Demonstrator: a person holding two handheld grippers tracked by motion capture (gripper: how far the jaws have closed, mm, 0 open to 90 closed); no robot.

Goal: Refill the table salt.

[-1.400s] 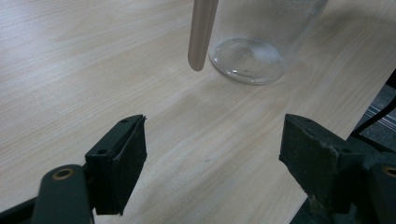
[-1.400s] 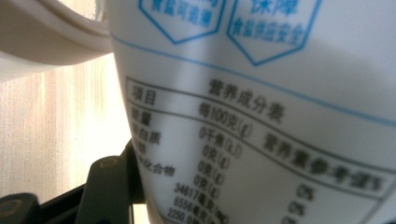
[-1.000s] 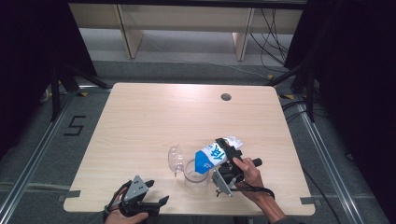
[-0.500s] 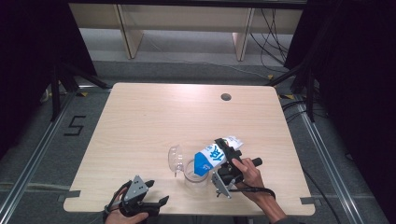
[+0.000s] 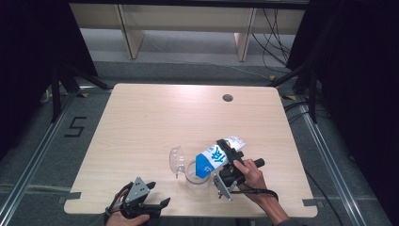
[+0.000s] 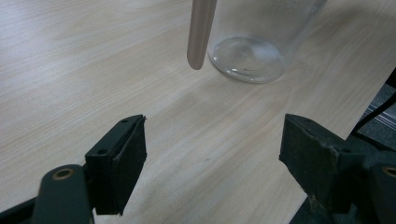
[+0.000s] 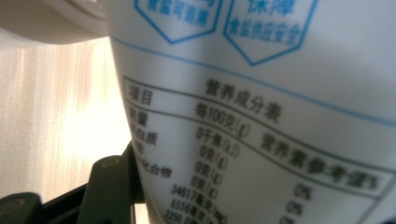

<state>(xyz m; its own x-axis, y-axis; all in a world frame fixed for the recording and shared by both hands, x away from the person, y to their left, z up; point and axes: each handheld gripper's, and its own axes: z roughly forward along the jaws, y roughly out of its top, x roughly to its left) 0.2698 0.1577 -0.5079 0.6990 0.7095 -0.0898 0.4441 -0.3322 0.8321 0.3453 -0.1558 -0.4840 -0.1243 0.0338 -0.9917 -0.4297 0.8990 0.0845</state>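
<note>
A white and blue bag (image 5: 216, 156) with printed text (image 7: 261, 121) is tilted, its lower end over the mouth of a clear glass jar (image 5: 196, 173). My right gripper (image 5: 229, 162) is shut on the bag's middle. The jar's base (image 6: 247, 58) stands on the wooden table (image 5: 155, 122), ahead of my left gripper (image 6: 212, 163). That left gripper (image 5: 157, 195) rests open near the table's front edge with nothing between its jaws. A clear lid (image 5: 177, 160) hangs at the jar's left side, and its beige band (image 6: 201, 28) shows from above.
A round cable hole (image 5: 227, 98) lies near the table's far right. Shelving legs (image 5: 134, 33) and cables (image 5: 277, 28) sit on the floor beyond the table. The front table edge lies just under the left gripper.
The bag has tipped slightly further down toward the jar with the right gripper. The left gripper has stayed put.
</note>
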